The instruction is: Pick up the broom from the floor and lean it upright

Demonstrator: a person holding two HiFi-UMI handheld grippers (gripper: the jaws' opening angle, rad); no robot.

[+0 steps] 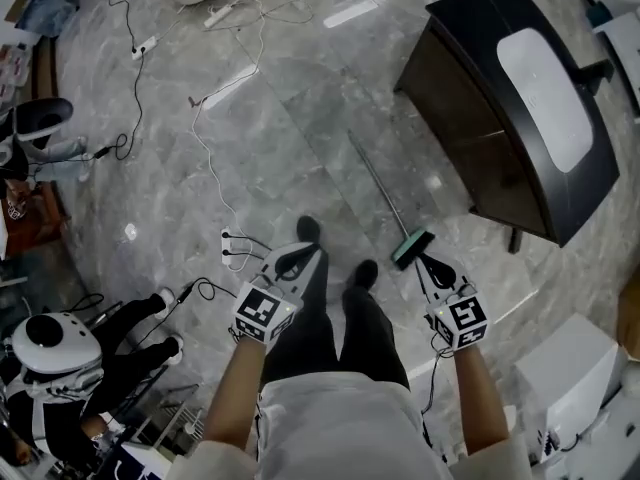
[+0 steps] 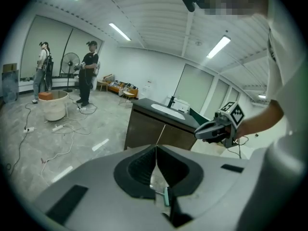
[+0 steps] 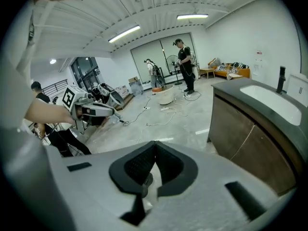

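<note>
The broom (image 1: 385, 190) lies flat on the grey marble floor: a thin handle running away from me and a green head (image 1: 412, 250) near my feet. My right gripper (image 1: 432, 268) hangs shut and empty just beside the green head. My left gripper (image 1: 290, 263) is also shut and empty, above my left shoe. In the left gripper view the jaws (image 2: 156, 150) meet at the tips, with the green head (image 2: 166, 196) showing below them and the right gripper (image 2: 214, 129) off to the right. In the right gripper view the closed jaws (image 3: 155, 146) hold nothing, and the left gripper (image 3: 96, 110) shows at the left.
A dark vanity cabinet (image 1: 520, 118) with a white basin stands right of the broom handle. White cables (image 1: 215, 168) and a power strip (image 1: 222, 13) trail over the floor at the left. A person (image 1: 60, 368) crouches at lower left. A white box (image 1: 570, 378) sits at lower right.
</note>
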